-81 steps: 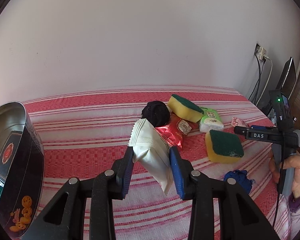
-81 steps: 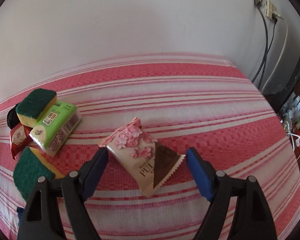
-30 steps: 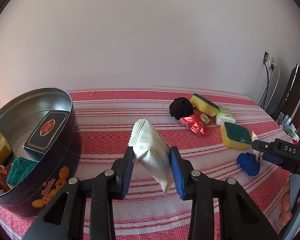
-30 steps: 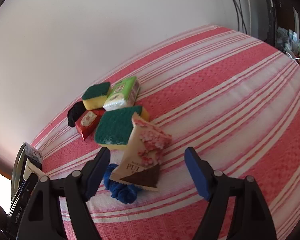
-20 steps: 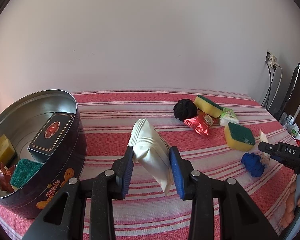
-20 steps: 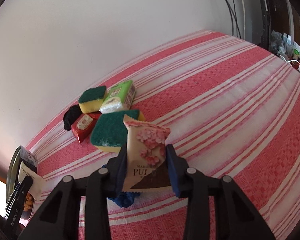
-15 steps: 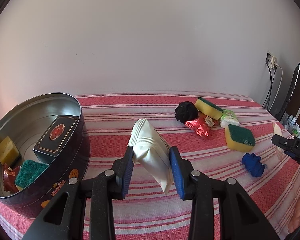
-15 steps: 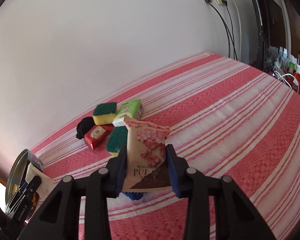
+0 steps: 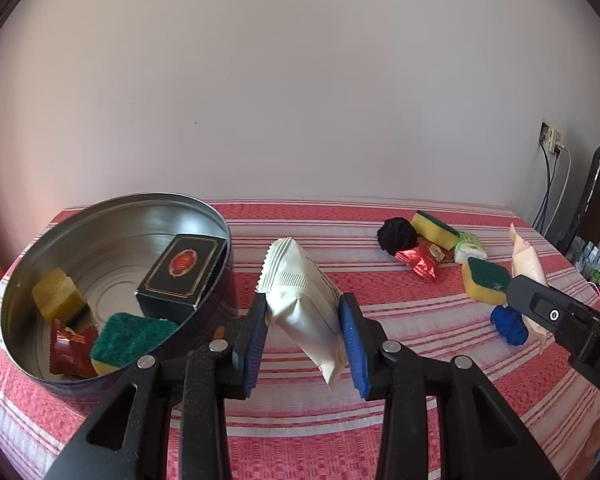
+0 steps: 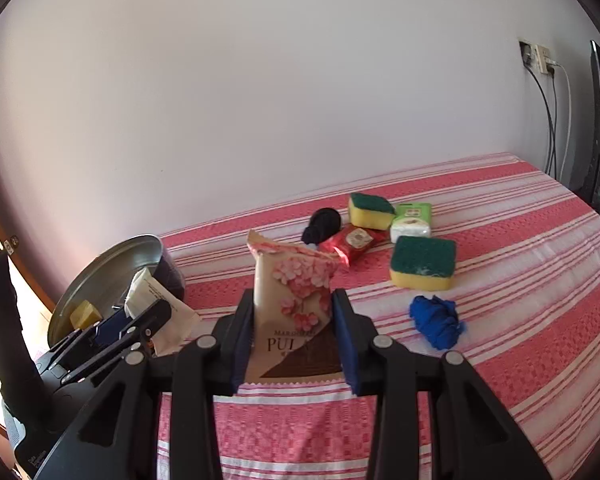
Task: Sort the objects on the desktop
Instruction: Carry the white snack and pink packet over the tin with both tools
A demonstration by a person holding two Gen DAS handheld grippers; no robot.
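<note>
My left gripper [image 9: 303, 338] is shut on a white snack packet [image 9: 302, 300] and holds it above the cloth, just right of the round metal tin [image 9: 216, 216]. The tin holds a dark box [image 9: 182, 270], a green-topped sponge [image 9: 130, 338], a yellow sponge [image 9: 58, 300] and a red packet [image 9: 70, 350]. My right gripper [image 10: 294, 346] is shut on a pink flowered snack packet [image 10: 296, 300], lifted off the table. It also shows in the left wrist view [image 9: 528, 268] at the right. The tin [image 10: 108, 264] lies to the left in the right wrist view.
On the red striped cloth [image 10: 520, 280] lie two green-and-yellow sponges [image 10: 424, 264] [image 10: 370, 210], a green tissue pack [image 10: 412, 220], a red packet [image 10: 354, 242], a black ball [image 10: 322, 224] and a blue cloth ball [image 10: 438, 320]. Cables and a wall socket [image 10: 538, 58] are at the right.
My right gripper closed on the pink flowered packet, lifted it and swung left toward the tin. My left gripper kept hold of the white packet and moved closer to the tin.
</note>
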